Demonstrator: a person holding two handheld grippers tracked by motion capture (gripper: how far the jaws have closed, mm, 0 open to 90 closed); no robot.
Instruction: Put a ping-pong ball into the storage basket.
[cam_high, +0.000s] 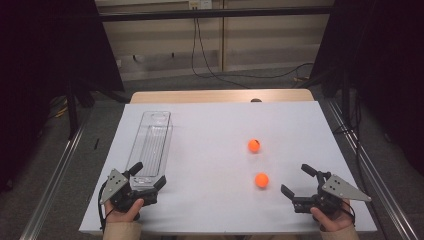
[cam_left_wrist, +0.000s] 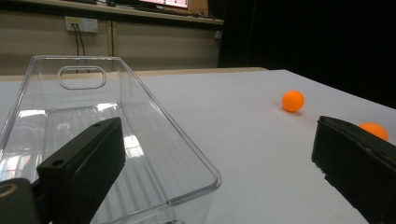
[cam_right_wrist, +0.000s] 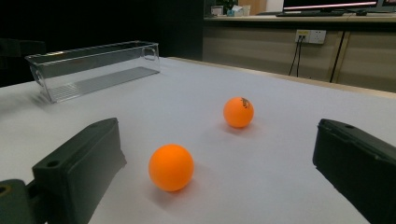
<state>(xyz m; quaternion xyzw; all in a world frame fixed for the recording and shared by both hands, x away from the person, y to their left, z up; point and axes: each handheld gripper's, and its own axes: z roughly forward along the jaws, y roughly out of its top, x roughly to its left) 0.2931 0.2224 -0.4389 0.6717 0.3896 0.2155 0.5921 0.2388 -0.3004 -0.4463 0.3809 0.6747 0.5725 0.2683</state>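
At the lower left of the high view the left hand-held gripper (cam_high: 147, 176) is held with jaws spread wide, nothing gripped — the near end of the clear bin (cam_high: 151, 143) lies just before them. At the lower right, the right hand-held gripper (cam_high: 298, 181) is likewise spread, empty. Just beside it on the white bench (cam_high: 210, 130) the nearer orange ball (cam_high: 261, 180) is seen; the farther orange ball (cam_high: 254, 145) lies beyond, apart.

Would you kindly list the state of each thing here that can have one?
Clear bin: upright, empty, lying lengthwise on the white table.
Near orange ball: resting on the table, free.
Far orange ball: resting on the table, free.
Left gripper: open, holding nothing.
Right gripper: open, holding nothing.
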